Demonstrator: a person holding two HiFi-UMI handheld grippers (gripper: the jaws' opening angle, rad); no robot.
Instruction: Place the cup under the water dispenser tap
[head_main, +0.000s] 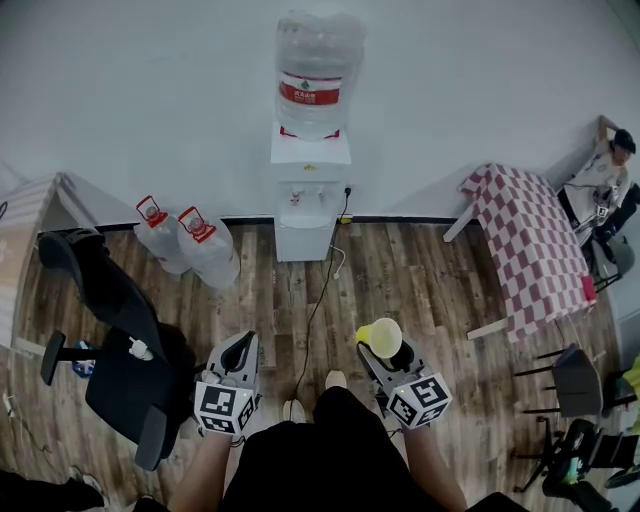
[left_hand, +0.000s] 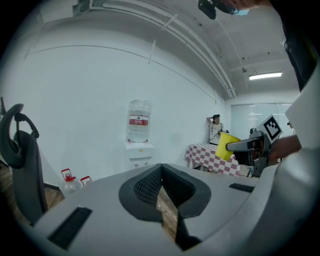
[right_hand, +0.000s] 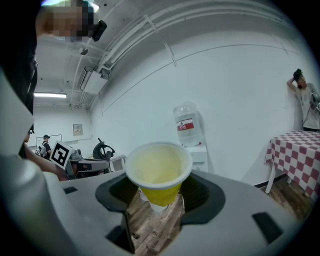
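The white water dispenser stands against the far wall with a big clear bottle on top; it also shows in the left gripper view and the right gripper view. A yellow cup stands upright and empty in my right gripper, whose jaws are shut on its lower part. The cup is well short of the dispenser, over the wooden floor. My left gripper is at the same distance on the left, shut with nothing in it.
Two spare water bottles lie left of the dispenser. A black office chair stands close at my left. A red-checked table and a seated person are at the right. A cable runs across the floor from the dispenser.
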